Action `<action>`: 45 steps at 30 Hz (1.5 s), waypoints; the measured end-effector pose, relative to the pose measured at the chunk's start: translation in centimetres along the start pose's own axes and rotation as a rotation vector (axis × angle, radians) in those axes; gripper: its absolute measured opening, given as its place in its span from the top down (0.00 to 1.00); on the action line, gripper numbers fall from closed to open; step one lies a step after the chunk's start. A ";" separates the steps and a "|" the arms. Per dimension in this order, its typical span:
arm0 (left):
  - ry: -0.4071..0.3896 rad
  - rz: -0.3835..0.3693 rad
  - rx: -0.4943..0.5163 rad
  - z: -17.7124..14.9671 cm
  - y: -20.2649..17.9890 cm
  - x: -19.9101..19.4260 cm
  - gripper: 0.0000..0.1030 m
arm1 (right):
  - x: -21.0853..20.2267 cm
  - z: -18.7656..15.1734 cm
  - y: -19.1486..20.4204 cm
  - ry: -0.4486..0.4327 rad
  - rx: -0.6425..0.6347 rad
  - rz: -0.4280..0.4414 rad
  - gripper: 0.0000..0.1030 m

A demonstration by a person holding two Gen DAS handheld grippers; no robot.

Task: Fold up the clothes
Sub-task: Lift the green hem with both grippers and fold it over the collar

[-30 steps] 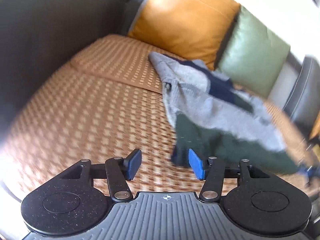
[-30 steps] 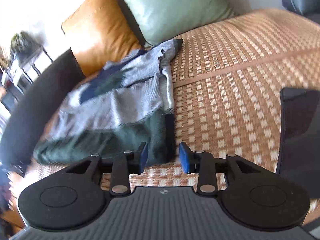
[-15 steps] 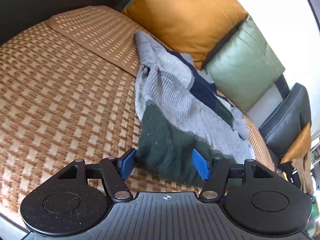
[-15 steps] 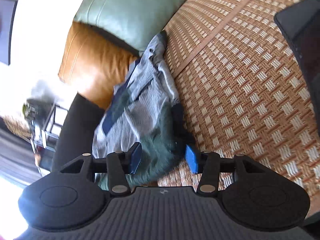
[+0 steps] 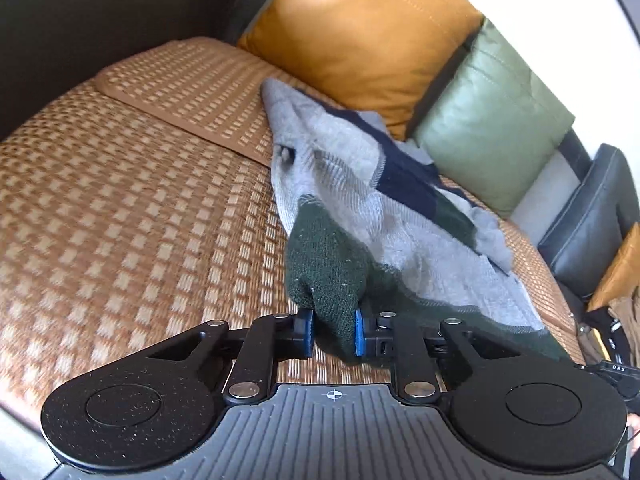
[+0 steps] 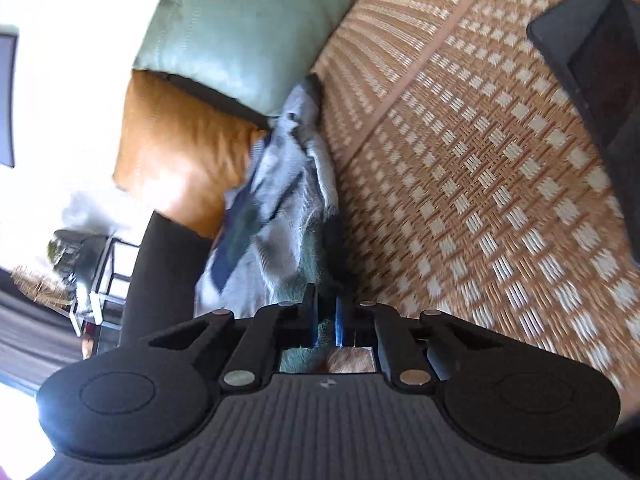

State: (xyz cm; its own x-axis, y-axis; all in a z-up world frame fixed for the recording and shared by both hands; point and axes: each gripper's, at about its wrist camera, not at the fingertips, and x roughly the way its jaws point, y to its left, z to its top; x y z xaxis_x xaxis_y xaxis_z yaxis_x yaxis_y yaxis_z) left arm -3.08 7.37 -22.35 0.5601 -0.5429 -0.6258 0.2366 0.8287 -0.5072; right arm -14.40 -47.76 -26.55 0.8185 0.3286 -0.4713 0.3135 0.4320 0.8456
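The left tool (image 5: 331, 334) pinches a bunched fold of the sweater's (image 5: 360, 200) dark green ribbed hem between its blue pads. The right tool (image 6: 326, 322), nearly closed, grips thin green knit too. The sweater, a grey, navy and green knit, lies crumpled on the woven mat (image 5: 120, 200), stretching toward 1 o'clock to the ochre cushion (image 5: 360, 24) and the green cushion (image 5: 492, 120).
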 end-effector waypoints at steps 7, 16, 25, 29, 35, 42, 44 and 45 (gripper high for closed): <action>0.041 -0.006 -0.041 -5.0 1.2 -4.3 0.85 | -5.0 -3.8 -1.3 0.036 0.003 -0.002 0.92; 0.046 -0.003 -0.079 -6.5 1.8 -4.7 0.52 | -5.6 -5.6 -2.7 0.046 0.037 -0.032 0.69; 0.044 0.002 -0.151 -6.7 2.4 -4.1 0.84 | -4.1 -6.0 -3.0 0.102 0.039 -0.071 0.90; 0.006 -0.024 -0.211 -5.5 2.0 -5.6 0.86 | -5.7 -5.1 -2.4 0.089 0.106 0.028 0.91; -0.078 -0.081 -0.295 -1.1 0.4 -7.1 0.86 | -6.4 -1.2 1.8 0.050 0.147 0.161 0.91; -0.205 -0.111 -0.336 9.3 -1.9 -3.1 0.86 | -0.2 6.7 7.4 0.007 0.168 0.219 0.91; -0.239 -0.089 -0.341 12.3 -2.1 -0.7 0.86 | 3.0 8.8 8.6 -0.009 0.170 0.210 0.91; -0.251 -0.066 -0.340 13.7 -1.9 0.7 0.86 | 4.9 9.7 9.1 -0.015 0.157 0.194 0.91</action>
State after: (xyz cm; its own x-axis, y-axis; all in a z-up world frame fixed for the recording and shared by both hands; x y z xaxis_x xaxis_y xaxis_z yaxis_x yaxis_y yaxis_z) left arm 7.78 7.22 -13.69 0.7385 -0.5084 -0.4429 0.0268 0.6785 -0.7341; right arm -2.91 -50.36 -18.77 0.8773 0.3796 -0.2935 0.2198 0.2259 0.9490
